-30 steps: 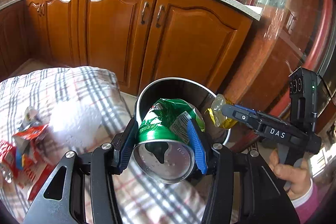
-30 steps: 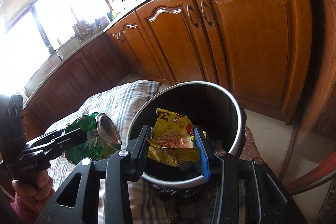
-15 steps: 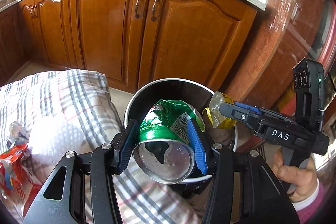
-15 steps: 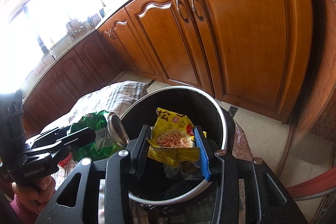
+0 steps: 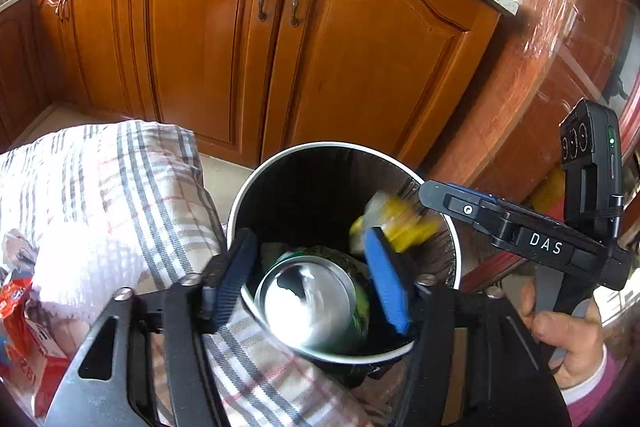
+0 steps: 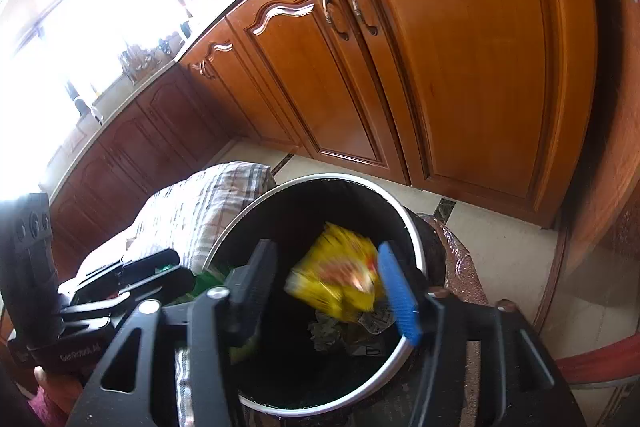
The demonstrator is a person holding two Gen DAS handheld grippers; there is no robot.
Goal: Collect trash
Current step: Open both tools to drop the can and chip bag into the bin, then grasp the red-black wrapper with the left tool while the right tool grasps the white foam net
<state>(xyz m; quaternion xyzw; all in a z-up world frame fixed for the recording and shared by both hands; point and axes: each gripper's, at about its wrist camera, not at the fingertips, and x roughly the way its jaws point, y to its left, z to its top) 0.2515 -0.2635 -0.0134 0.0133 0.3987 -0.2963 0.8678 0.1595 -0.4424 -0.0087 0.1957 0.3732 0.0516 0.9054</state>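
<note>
Both grippers, left [image 5: 308, 279] and right [image 6: 324, 291], are opening over the near bin [image 5: 344, 151], green can [image 5: 312, 303] and yellow wrapper [image 6: 340, 283] loose between parted pads, so either might clip the rim and bounce toward the far cabinets [image 5: 240, 59]

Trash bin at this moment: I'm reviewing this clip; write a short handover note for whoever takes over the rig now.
Left hand-held gripper: jaws opening, green can loose between them, dropping into the trash bin.
Right hand-held gripper: jaws opening, yellow wrapper blurred, falling into the bin.
Done: both pieces released over the bin.
Left: red wrappers lie on the plaid cloth beside the bin; fetch them next.
</note>
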